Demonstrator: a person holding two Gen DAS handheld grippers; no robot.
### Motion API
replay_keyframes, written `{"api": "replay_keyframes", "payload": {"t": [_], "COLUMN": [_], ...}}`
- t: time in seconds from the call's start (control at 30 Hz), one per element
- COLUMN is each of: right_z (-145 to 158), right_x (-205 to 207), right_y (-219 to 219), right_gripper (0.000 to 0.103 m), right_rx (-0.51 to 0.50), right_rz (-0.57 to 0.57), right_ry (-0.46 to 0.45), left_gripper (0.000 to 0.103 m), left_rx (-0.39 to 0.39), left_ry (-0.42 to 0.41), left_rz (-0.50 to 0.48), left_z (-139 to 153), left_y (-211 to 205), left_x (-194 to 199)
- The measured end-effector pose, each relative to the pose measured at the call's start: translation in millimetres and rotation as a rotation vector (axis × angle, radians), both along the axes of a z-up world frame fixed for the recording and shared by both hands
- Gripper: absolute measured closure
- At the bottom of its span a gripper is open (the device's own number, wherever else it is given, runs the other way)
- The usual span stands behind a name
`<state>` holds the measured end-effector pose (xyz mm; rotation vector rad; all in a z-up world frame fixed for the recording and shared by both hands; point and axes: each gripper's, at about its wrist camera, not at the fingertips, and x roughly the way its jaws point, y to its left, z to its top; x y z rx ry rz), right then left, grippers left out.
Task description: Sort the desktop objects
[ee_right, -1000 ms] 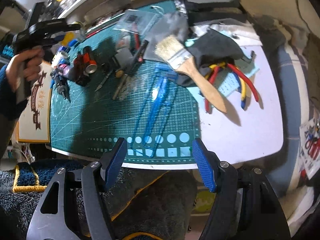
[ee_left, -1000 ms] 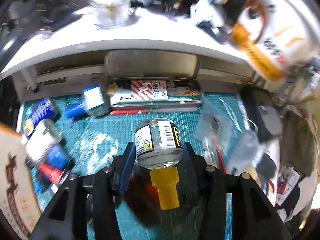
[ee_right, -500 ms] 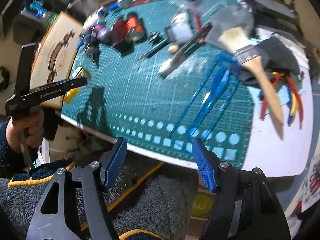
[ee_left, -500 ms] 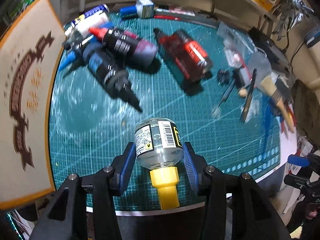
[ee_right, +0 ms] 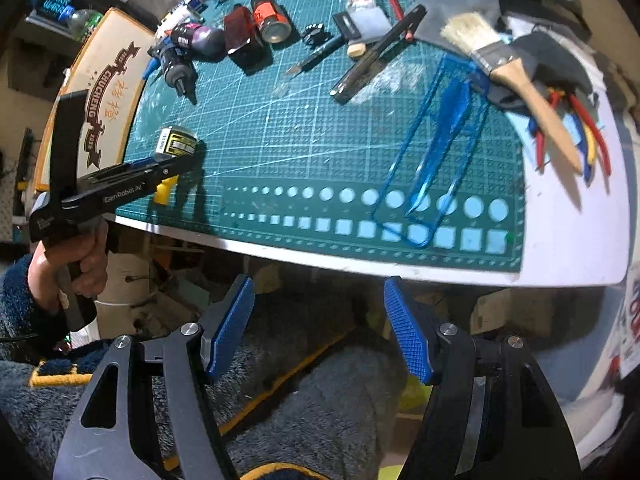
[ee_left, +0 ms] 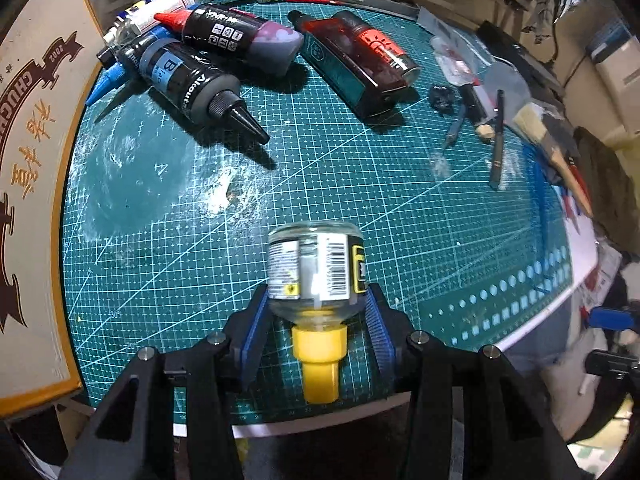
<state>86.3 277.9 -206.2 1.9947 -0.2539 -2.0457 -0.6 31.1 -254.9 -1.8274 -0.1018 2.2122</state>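
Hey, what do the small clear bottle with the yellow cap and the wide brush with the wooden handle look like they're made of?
Small clear bottle with the yellow cap: glass or hard clear plastic, glossy; you see the green cutting mat through it. The cap looks like matte plastic, the label printed paper or film.
Wide brush with the wooden handle: pale unpainted wood, dull grey metal band, off-white bristles, natural or synthetic unclear.

a clear bottle [ee_left: 316, 268] with yellow cap, teal white-gridded mat [ee_left: 360, 184], blue-padded black tool [ee_left: 316, 320].
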Motion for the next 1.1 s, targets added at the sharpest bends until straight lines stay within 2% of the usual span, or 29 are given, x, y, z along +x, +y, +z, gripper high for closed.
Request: {"api": "replay_keyframes", "payload": {"t": [0.07, 0.1, 0.13, 0.27, 0.33, 0.47, 0.57, 0.73, 0.8, 0.83, 0.87, 0.97, 1.0, 1.03, 1.1], "right_z": [-1, -2, -4, -17, -26, -44, -53, -59, -65, -68, -72, -77, -79, -81, -81], "right_x": [-1, -2, -5, -20, -30, -49, -63, -81, -84, -85, -86, -85, -85, -85, -83], "right_y": [-11, -17, -24, -57, -75, -105, -133, -190, -208, -216, -222, -224, -222, -221, -217], "right_gripper": [0.038, 0.038, 0.038, 0.038, 0.038, 0.041, 0.045, 0.046, 0.057, 0.067, 0.07, 0.073, 0.076, 0.084, 0.087], "right_rx": [-0.009, -0.02, -0.043, -0.168, -0.249, -0.379, -0.394, -0.375, -0.359, -0.349, -0.336, -0.339, -0.345, -0.354, -0.369], "right_rz": [0.005, 0.008, 0.01, 0.017, 0.012, -0.017, -0.003, 0.061, 0.081, 0.089, 0.089, 0.06, 0.052, 0.049, 0.037], "right_ry": [0.0, 0.0, -0.001, -0.017, -0.032, -0.065, -0.075, -0.067, -0.079, -0.088, -0.098, -0.098, -0.101, -0.114, -0.119], "left_gripper": [0.048, 0.039, 0.036, 0.036, 0.036, 0.036, 0.036, 0.036, 0.036, 0.036, 0.036, 0.036, 0.036, 0.036, 0.036], "left_rx": [0.027, 0.034, 0.035, 0.029, 0.03, 0.037, 0.042, 0.044, 0.045, 0.045, 0.047, 0.053, 0.053, 0.056, 0.061], "left_ry": [-0.004, 0.001, 0.011, 0.025, 0.01, -0.018, -0.019, 0.004, -0.001, -0.004, -0.005, -0.005, -0.007, -0.009, -0.015], "left_rz": [-0.013, -0.025, -0.038, -0.078, -0.074, -0.063, -0.061, -0.035, -0.013, -0.002, 0.004, 0.014, 0.017, 0.02, 0.021], "left_z": [14, 23, 32, 58, 61, 50, 49, 52, 50, 49, 48, 47, 47, 46, 45], "left_y": [-11, -18, -25, -53, -66, -80, -89, -109, -118, -123, -127, -135, -137, -138, -137], "left_x": [2, 4, 9, 30, 41, 60, 72, 83, 86, 87, 88, 89, 89, 89, 87]}}
